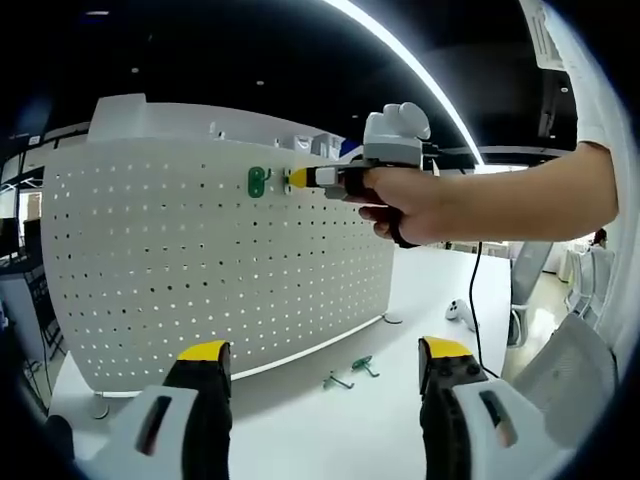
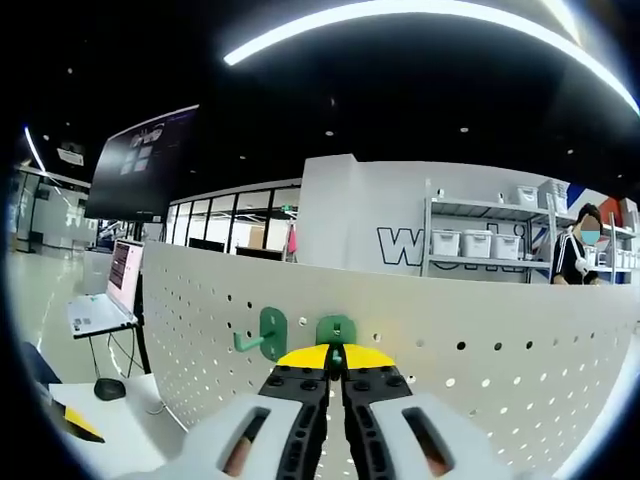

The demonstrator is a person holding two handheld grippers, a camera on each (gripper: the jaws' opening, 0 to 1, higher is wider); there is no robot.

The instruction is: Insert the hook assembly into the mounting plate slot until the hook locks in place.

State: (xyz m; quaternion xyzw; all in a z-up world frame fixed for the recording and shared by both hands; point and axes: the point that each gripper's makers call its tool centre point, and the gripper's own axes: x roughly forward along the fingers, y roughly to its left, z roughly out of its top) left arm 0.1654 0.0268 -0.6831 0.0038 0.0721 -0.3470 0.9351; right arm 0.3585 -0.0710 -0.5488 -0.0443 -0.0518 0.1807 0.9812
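Observation:
A white pegboard mounting plate stands upright on the white table. One green hook is mounted near its top edge. Just right of that hook, my right gripper, held by a hand, presses its yellow tips against the board. In the right gripper view its jaws are shut on a second green hook assembly held against the pegboard, beside the mounted hook. My left gripper hangs open low in front of the board, holding nothing.
Two spare green hooks lie on the table in front of the board. A white device with a cable sits at the right. A laptop and mouse are off left; shelves stand behind.

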